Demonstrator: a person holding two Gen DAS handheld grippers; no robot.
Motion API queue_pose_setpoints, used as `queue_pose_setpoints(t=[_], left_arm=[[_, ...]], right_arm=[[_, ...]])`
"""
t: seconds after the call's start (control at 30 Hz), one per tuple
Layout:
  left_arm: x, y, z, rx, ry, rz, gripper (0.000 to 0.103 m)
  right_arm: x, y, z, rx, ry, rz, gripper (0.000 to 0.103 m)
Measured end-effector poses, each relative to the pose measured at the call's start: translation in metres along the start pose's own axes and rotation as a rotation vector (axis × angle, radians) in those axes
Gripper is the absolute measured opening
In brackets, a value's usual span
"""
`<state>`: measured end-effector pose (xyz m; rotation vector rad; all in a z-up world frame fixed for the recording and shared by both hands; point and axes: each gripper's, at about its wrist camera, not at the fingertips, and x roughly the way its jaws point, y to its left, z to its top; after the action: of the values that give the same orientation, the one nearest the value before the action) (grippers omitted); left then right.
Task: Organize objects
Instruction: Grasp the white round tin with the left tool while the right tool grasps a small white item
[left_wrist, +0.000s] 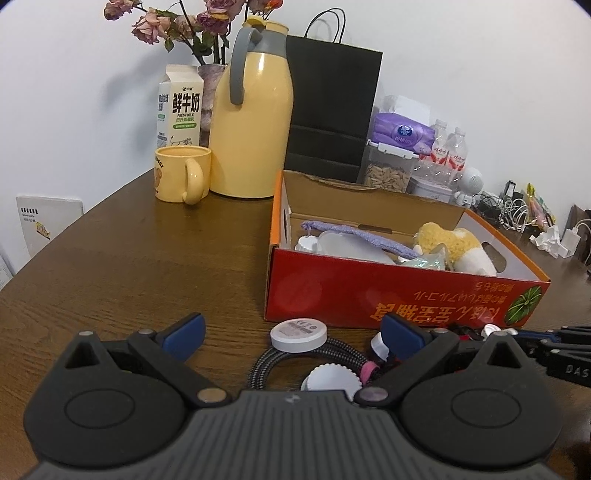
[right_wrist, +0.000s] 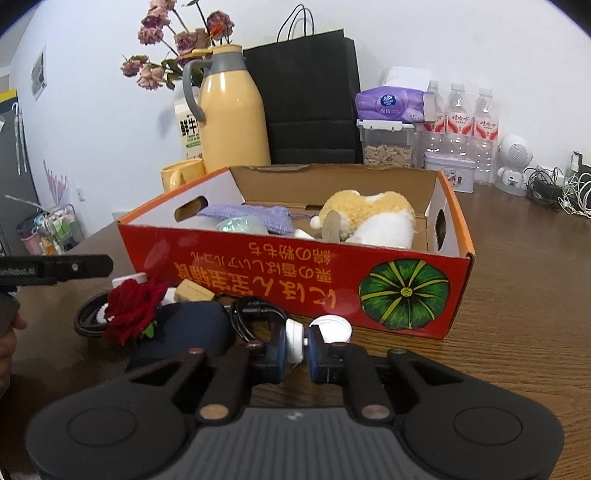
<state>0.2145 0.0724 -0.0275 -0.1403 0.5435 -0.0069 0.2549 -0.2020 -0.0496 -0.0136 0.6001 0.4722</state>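
On the milk carton (left_wrist: 181, 110) at the far left of my counter (left_wrist: 129, 266) I can read "FRESH MILK" under large Chinese characters, and my red cardboard box (right_wrist: 295, 266) carries upside-down yellow Japanese lettering beside a green pumpkin drawing. The purple tissue pack (right_wrist: 391, 101) has a round blue logo too small for me to read, and the water bottles (right_wrist: 458, 118) at the far right wear red-and-white labels. The other tool's black bar reads "DAS" in my left view. My right hand-held gripper (right_wrist: 297, 345) points down at the counter just in front of the box's near wall, its blue pads nearly together and pressing both sides of a small white plastic piece (right_wrist: 294, 341); a white cap (right_wrist: 332, 328) lies just beyond it. To its left sit a red rose (right_wrist: 131, 308), a dark pouch (right_wrist: 192, 325) and a coiled black cable (right_wrist: 255, 314). My left hand-held gripper (left_wrist: 291, 334) hangs tilted down with its fingers spread wide and empty, over a white round puck (left_wrist: 298, 334) and a braided cable (left_wrist: 280, 363). Inside the box lie a plush toy (right_wrist: 369, 218) and a lavender knitted pouch (right_wrist: 247, 214).
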Motion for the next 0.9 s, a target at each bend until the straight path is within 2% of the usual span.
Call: queue_pose_setpoints(t=[0.3, 0.37, 0.43, 0.47, 0.5, 0.53, 0.73, 0.9], left_arm=[[0.024, 0.000, 0.007, -0.013, 0.073, 0.043, 0.103], [0.030, 0.001, 0.009, -0.028, 0.085, 0.042, 0.094], [0.036, 0.002, 0.009, -0.036, 0.106, 0.041, 0.069], [0.038, 0.002, 0.008, -0.040, 0.119, 0.033, 0.060], [0.040, 0.002, 0.007, -0.045, 0.129, 0.021, 0.043], [0.040, 0.003, 0.006, -0.049, 0.132, 0.001, 0.041], [0.032, 0.001, 0.001, -0.038, 0.072, -0.012, 0.040], [0.028, -0.001, 0.001, -0.040, 0.053, -0.014, 0.040]], right_arm=[[-0.009, -0.002, 0.000, 0.009, -0.054, -0.012, 0.011], [-0.009, -0.002, 0.000, 0.007, -0.058, -0.012, 0.011], [-0.009, -0.001, 0.000, 0.004, -0.060, -0.010, 0.011], [-0.010, -0.001, -0.001, 0.003, -0.061, -0.009, 0.011], [-0.010, -0.001, -0.001, 0.002, -0.062, -0.008, 0.011], [-0.010, -0.001, -0.002, 0.002, -0.062, -0.007, 0.011], [-0.009, 0.000, -0.002, 0.002, -0.060, -0.006, 0.011], [-0.008, 0.000, -0.002, 0.003, -0.059, -0.008, 0.011]])
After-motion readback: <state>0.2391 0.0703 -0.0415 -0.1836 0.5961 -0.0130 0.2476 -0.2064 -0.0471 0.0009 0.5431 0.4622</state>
